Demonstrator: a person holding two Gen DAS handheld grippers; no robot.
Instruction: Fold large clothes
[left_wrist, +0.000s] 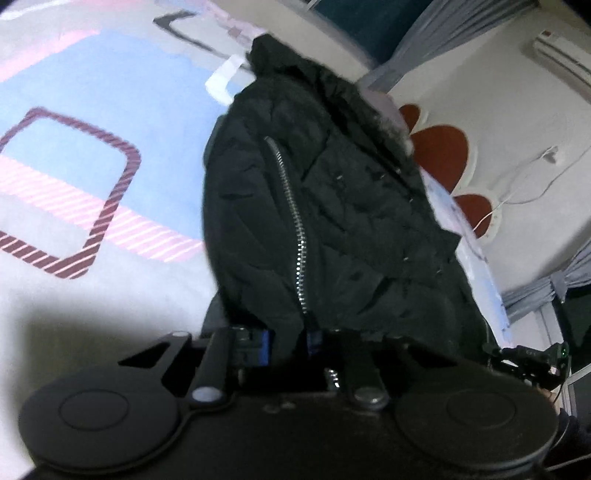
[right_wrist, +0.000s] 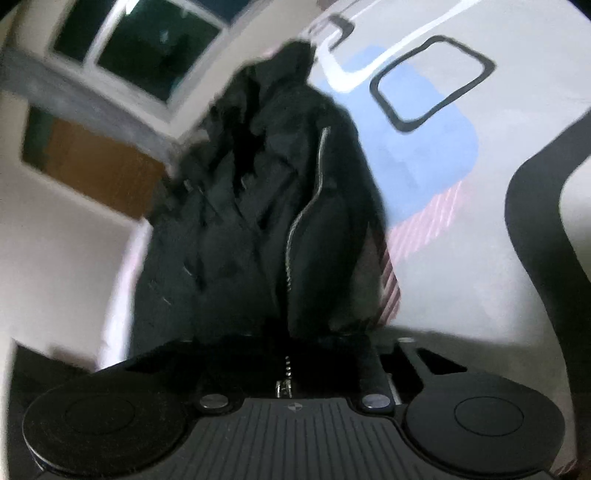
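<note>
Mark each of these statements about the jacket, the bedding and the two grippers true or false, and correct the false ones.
1. The jacket is black. True.
2. Its silver zipper is in view. True.
3. The jacket lies on a bare wooden floor. False: it lies on a patterned bedsheet with blue, pink and grey shapes.
4. The left gripper stands wide open, clear of the fabric. False: it is shut on the jacket's near edge.
5. The right gripper is shut on the jacket. True.
6. The jacket is folded into a neat square. False: it lies stretched out lengthwise and rumpled.
</note>
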